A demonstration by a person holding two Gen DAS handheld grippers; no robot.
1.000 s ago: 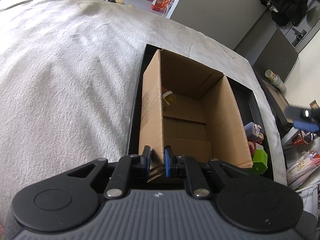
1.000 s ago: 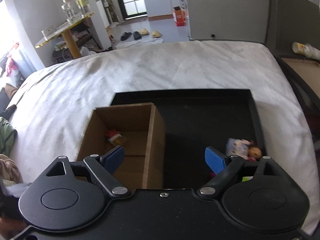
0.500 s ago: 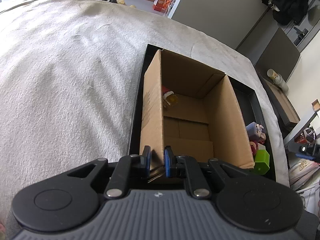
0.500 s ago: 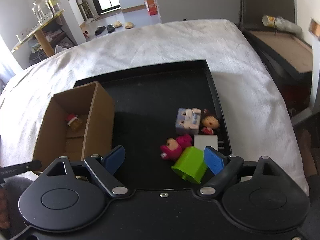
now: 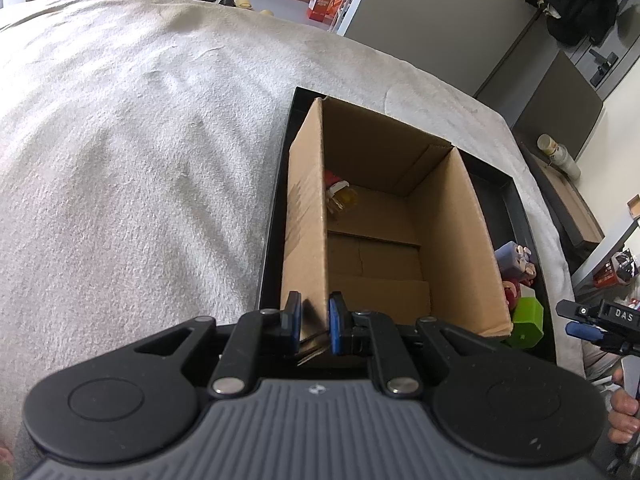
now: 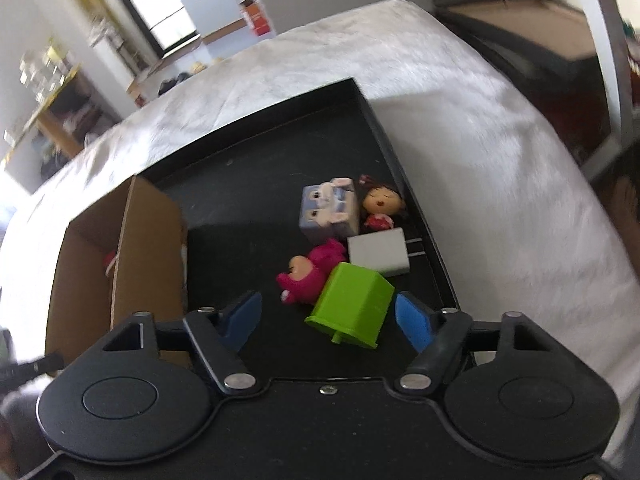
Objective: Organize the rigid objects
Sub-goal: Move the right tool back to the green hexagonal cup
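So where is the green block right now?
In the right wrist view the green block lies on the black tray, between the pink figure and white charger.

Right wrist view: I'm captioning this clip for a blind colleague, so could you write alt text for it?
The right gripper, its jaws just closing but still open, hangs over a green block lying in a black tray beside a pink plush figure, a white charger, a doll and a bunny box. A cardboard box stands left.

The right gripper point(image 6: 328, 316) has swung from above the open brown cardboard box point(image 6: 120, 248) toward the black tray's point(image 6: 384, 132) right edge, its jaws closing partway astride the lime-green plastic block point(image 6: 352, 304), not pressing it.
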